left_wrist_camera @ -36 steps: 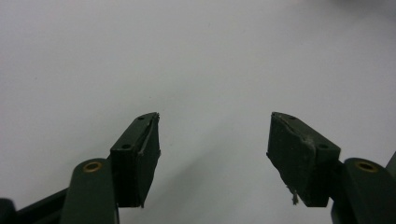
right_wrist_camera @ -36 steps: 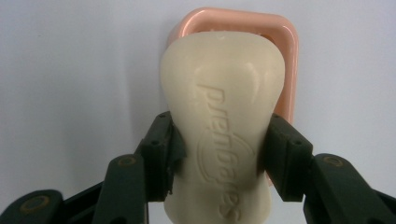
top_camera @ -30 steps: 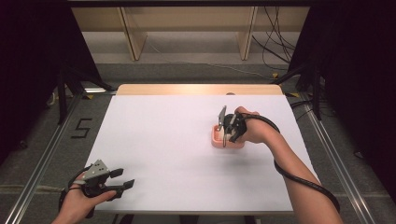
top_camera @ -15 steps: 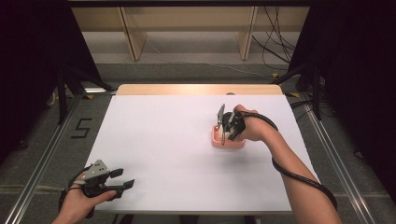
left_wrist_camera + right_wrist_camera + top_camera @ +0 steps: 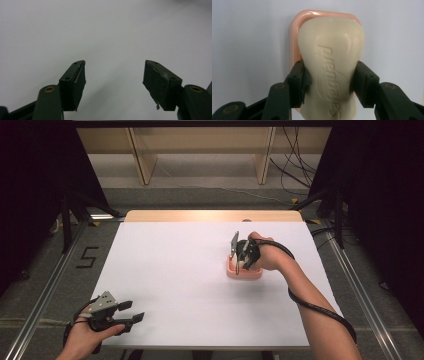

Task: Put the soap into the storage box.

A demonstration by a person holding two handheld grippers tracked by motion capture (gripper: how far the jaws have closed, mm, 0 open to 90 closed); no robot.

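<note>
One soap (image 5: 331, 62) is sitting over one pink dish (image 5: 297, 22) on the white desk (image 5: 175, 270), and the right gripper (image 5: 328, 82) is clamping its waist. The left gripper (image 5: 113, 80) is resting released at the desk's near left corner, gripping nothing.

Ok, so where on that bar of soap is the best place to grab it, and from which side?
Grip the soap bar across its narrowed waist, coming straight down from above. It lies flat over the pink dish, so its long sides are the free faces, and the pinched-in middle likely keeps pads from sliding. The right gripper already clamps there.
</note>
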